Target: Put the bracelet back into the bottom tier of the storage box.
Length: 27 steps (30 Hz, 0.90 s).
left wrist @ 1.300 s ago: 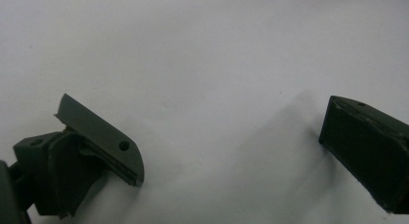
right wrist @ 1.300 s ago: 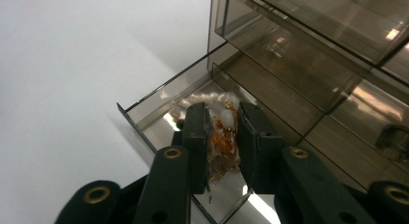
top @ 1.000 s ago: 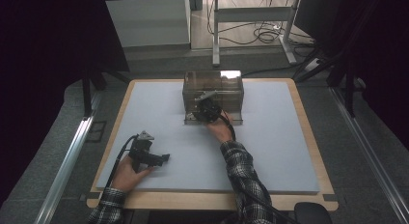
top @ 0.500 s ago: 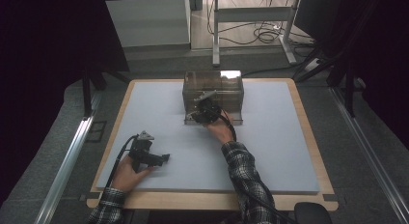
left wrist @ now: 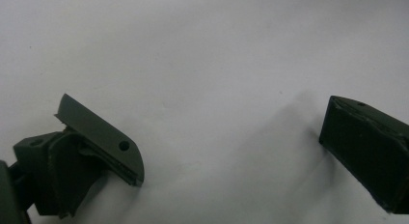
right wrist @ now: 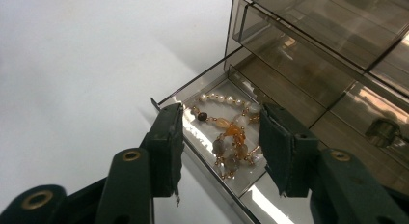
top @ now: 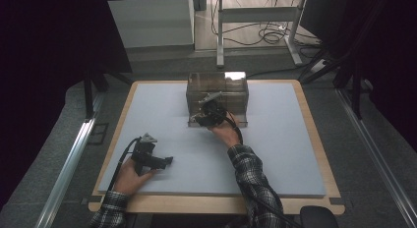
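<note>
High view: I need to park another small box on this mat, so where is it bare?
The mat is bare right of the right gripper, out to the wooden border, and along the left between the drawer cabinet and the left gripper. It is crowded at the open drawer.

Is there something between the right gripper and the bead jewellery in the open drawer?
Nothing visible. The right gripper has just been opening its jaws directly above the bead jewellery in the open drawer.
</note>
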{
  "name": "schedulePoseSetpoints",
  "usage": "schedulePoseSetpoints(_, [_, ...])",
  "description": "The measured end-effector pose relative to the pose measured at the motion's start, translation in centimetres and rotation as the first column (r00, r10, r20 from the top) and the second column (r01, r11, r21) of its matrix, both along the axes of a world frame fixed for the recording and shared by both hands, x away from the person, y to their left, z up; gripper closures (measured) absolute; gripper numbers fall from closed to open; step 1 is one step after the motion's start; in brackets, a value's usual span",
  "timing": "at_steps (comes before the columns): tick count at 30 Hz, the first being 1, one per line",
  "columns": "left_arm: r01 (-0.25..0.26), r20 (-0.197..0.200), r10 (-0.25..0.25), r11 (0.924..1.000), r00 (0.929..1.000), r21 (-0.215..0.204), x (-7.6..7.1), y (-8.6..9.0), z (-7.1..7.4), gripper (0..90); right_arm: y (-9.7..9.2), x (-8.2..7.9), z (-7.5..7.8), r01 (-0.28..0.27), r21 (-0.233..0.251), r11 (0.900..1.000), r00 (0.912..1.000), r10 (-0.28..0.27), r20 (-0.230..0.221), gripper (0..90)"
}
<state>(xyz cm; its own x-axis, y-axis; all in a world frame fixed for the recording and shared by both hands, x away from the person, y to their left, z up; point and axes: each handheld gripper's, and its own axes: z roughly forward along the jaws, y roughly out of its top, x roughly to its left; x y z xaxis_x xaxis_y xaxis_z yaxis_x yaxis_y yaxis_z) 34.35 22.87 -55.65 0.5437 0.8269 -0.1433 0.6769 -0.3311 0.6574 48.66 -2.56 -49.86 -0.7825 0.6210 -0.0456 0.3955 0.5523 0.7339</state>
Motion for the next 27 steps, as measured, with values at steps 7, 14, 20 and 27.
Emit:
schedulePoseSetpoints(7, [0.0, 0.0, 0.0, 1.0, 1.0, 0.0, 0.0, 0.0, 0.0, 0.0, -0.2, -0.3, 0.3, -0.005, -0.002, 1.0, 1.0, 0.005, 0.0, 46.8])
schedulePoseSetpoints(14, [0.0, 0.0, 0.0, 1.0, 1.0, 0.0, 0.0, 0.0, 0.0, 0.0, -0.3, -0.7, 0.5, -0.016, -0.004, 0.9999, 0.9999, 0.016, 0.0, 43.7])
schedulePoseSetpoints(20, [0.001, 0.0, -0.001, 1.0, 1.0, 0.0, 0.0, 0.0, 0.0, 0.0, -0.5, -1.0, 0.8, -0.023, -0.008, 0.9997, 0.9997, 0.023, -0.003, 40.8])
schedulePoseSetpoints(27, [0.0, 0.0, 0.0, 1.0, 1.0, 0.0, 0.0, 0.0, 0.0, 0.0, -0.8, -1.3, 1.0, -0.027, -0.012, 0.9995, 0.9996, 0.027, -0.004, 38.2])
